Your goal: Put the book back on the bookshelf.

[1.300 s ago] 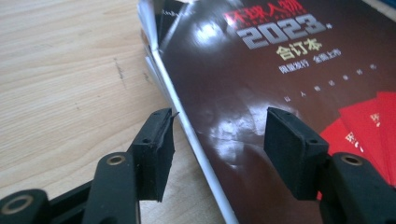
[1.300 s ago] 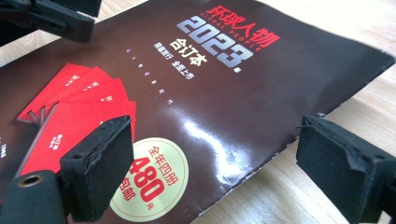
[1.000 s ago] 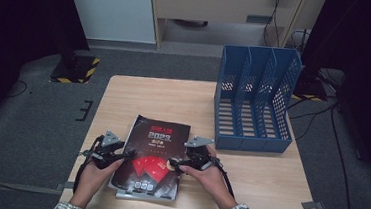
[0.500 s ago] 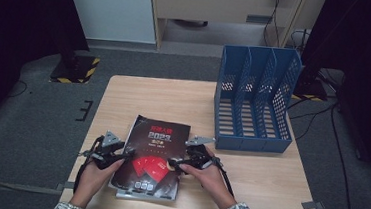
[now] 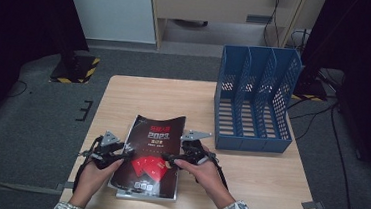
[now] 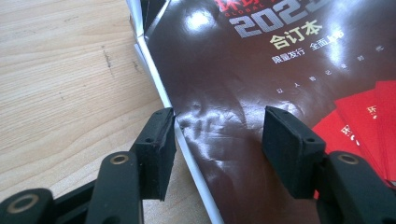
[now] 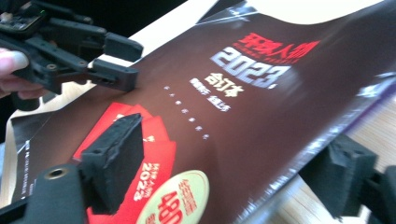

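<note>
I see a glossy, dark paper cover on the magazine point(image 6: 261, 93), dented and catching glare. The bench point(image 6: 60, 60) is pale, matt wood with scratches. My tongs' pads point(image 6: 158, 149) look like matt black foam. The file rack point(image 5: 253, 105) is perforated blue plastic.

A light wooden counter point(image 5: 263, 176) stands on grey carpet floor point(image 5: 37, 118). Behind it are a pale white cabinet panel point(image 5: 113, 8) and a beige wooden desk point(image 5: 221, 4). Dark curtains point(image 5: 20, 16) flank both sides, with black-yellow hazard tape point(image 5: 81, 71) at the left stand's base
</note>
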A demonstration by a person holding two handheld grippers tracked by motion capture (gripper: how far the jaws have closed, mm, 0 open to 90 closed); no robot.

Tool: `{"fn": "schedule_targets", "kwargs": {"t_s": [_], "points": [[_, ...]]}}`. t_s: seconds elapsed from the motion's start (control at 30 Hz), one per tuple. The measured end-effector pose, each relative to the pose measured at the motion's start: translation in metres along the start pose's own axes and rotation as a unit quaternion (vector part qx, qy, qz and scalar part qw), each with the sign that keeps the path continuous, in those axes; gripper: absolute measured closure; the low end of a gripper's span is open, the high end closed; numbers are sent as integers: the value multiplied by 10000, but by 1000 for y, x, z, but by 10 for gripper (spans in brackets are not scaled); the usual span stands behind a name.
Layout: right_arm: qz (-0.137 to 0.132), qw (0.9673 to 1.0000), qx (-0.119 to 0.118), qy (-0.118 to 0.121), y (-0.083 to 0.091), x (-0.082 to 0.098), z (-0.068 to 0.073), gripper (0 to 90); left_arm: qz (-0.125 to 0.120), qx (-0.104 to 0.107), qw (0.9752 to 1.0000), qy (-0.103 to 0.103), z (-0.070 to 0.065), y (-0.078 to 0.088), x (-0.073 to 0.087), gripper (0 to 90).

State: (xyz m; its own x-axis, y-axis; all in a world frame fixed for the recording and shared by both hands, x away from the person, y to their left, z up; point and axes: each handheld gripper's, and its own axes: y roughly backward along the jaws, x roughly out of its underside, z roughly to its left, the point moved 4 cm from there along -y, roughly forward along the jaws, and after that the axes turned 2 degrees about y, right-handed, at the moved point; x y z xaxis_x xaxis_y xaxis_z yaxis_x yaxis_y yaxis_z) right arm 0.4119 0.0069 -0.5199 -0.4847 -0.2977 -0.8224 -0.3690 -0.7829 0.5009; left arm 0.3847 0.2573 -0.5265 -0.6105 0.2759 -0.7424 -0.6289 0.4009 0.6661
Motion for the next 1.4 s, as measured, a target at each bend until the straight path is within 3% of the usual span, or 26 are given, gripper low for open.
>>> {"fn": "schedule_targets", "kwargs": {"t_s": [0.3,0.47,0.67,0.73,0.77,0.9,1.1,1.27,1.4], "points": [[212,9992,-261,218,-19,-4,15,272,-4,19,10000,17,1,0,1,444],[280,9989,-382,72,-22,-2,14,309,-18,29,10000,52,1,0,1,443],[394,9981,-469,14,-31,2,18,289,-17,48,9999,114,1,0,1,440],[413,9982,-434,-12,-31,1,18,320,-20,59,9999,120,1,-1,1,441],[405,9985,-371,-35,-30,2,17,408,-24,60,9999,121,1,-1,1,440],[356,9985,-325,-265,-30,2,14,547,-23,79,9999,118,1,-1,1,437],[84,9987,-301,-398,-23,-2,11,729,-8,148,9998,101,-1,-2,-1,357],[-40,9991,-312,-289,-18,-6,11,770,-53,164,9998,39,-4,-2,-3,300],[-92,9993,-278,-212,-16,-8,12,785,-227,109,9997,77,-2,1,-6,275]]}}
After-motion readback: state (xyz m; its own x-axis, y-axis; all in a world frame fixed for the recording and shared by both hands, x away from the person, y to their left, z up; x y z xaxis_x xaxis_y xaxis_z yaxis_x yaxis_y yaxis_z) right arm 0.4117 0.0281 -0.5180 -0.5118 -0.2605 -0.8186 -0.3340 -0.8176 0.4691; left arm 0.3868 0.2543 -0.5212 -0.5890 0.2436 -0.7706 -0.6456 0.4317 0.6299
